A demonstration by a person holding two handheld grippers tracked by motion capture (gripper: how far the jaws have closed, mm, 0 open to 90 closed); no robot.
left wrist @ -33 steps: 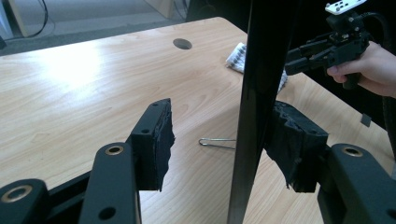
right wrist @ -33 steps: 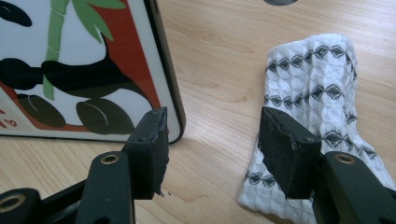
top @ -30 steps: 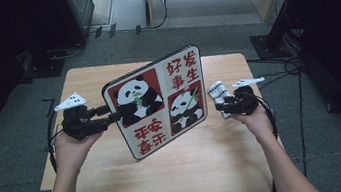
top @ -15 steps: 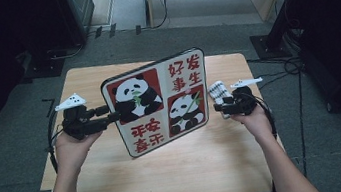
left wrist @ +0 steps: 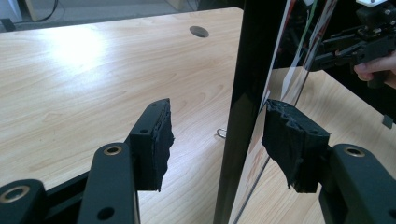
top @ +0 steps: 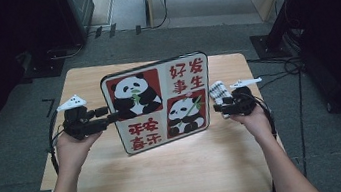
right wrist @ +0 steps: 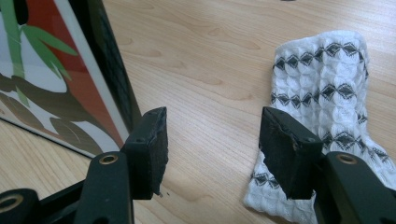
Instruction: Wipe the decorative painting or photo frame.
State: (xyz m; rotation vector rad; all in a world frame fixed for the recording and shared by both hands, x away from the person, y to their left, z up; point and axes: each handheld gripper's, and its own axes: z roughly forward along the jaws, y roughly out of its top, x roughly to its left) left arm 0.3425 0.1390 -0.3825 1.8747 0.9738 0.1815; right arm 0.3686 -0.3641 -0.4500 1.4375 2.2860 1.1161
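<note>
Upright panda board (top: 159,103), long axis crosswise

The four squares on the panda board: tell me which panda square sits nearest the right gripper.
The lower panda square on the panda board, bottom right, beside the right gripper; the other panda square is top left, by the left gripper.

Hidden or cut off, as seen from my claws:
- Panda board (left wrist: 243,93): top and bottom run off my left gripper view; its printed face sits edge-on, unreadable past a glare.
- Same board in my right gripper view (right wrist: 56,84): one corner shows, the rest is beyond the left edge.
- Patterned sock (right wrist: 322,102): near end covered by my right gripper (right wrist: 212,149) pad.
- Small metal bit on the table (left wrist: 221,133): too small to identify.
</note>
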